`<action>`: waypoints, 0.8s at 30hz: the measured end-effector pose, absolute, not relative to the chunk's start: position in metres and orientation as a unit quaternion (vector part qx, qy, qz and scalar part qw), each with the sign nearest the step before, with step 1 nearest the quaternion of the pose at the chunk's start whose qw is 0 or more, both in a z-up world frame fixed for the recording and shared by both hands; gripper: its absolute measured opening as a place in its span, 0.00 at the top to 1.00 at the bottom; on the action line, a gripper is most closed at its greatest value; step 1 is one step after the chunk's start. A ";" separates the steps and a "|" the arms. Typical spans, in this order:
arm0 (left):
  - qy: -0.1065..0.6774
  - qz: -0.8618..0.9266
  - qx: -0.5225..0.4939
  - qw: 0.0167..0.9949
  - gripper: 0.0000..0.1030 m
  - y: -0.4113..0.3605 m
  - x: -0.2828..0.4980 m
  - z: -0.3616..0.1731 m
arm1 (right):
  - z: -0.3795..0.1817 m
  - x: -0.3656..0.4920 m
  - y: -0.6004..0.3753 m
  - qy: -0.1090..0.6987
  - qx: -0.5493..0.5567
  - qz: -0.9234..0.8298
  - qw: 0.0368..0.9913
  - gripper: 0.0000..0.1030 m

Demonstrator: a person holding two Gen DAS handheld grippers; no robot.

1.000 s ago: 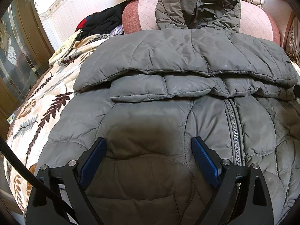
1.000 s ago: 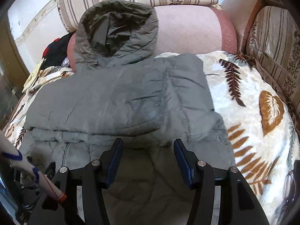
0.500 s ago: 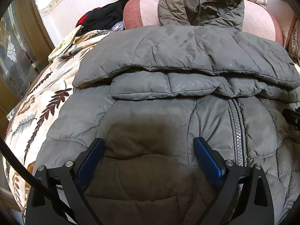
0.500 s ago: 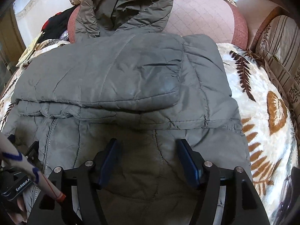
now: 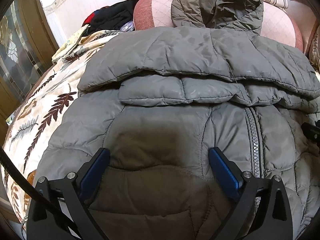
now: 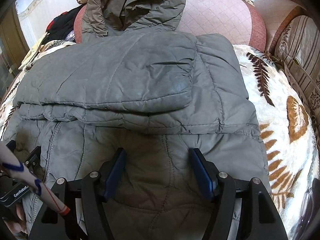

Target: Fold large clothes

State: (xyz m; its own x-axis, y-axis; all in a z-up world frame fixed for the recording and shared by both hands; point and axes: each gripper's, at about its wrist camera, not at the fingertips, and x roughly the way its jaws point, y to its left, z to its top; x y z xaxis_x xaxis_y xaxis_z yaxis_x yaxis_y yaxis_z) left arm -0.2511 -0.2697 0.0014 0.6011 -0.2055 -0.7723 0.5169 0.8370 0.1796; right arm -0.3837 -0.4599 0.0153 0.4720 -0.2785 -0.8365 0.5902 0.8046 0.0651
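Here, a grey quilted hooded jacket (image 5: 180, 124) is lying front-up across a leaf-patterned blanket (image 5: 40, 116), filling most of both wrist views. Its hood (image 5: 218, 6) is resting at twelve o'clock against a pink cushion (image 5: 152, 10), and both sleeves are lying folded across the chest, the upper sleeve (image 6: 112, 80) overlapping the lower one. The zipper (image 5: 254, 140) is running down the body toward five o'clock in the left wrist view.

The left gripper (image 5: 159, 156) is hovering over the lower left panel of the jacket with its blue-padded jaws spread wide; they have just been opening further, and only the flat fabric is lying beneath the gap, with nothing pinched. The right gripper (image 6: 158, 158) is sitting low over the lower right panel, its jaws also parted and having just been widening, the padded fabric bulging up between them; whether the pads are touching the cloth I cannot tell.

At eight o'clock in the right wrist view, part of the other gripper's black body and a white sleeve (image 6: 24, 172) with blue markings are showing. A dark pile of clothes (image 5: 112, 20) is sitting at eleven o'clock beside the cushion, and striped cushions (image 6: 298, 46) are lining the edge at two o'clock.
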 end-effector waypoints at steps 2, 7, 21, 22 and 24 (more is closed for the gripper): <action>0.396 -0.210 0.191 0.873 0.03 -0.268 -0.252 0.002 | 0.015 -0.381 -0.458 0.447 0.167 -0.263 0.839 0.28; 0.404 -0.212 0.185 0.870 0.03 -0.268 -0.250 0.004 | 0.013 -0.386 -0.454 0.430 0.159 -0.265 0.849 0.28; 0.310 -0.206 0.103 0.922 0.03 -0.267 -0.215 0.083 | 0.022 -0.433 -0.415 0.399 0.188 -0.283 0.852 0.28; 0.312 -0.209 0.097 0.922 0.03 -0.271 -0.206 0.085 | 0.024 -0.435 -0.411 0.400 0.187 -0.281 0.852 0.28; 0.327 -0.220 0.097 0.914 0.03 -0.279 -0.182 0.081 | 0.034 -0.436 -0.406 0.407 0.182 -0.278 0.851 0.27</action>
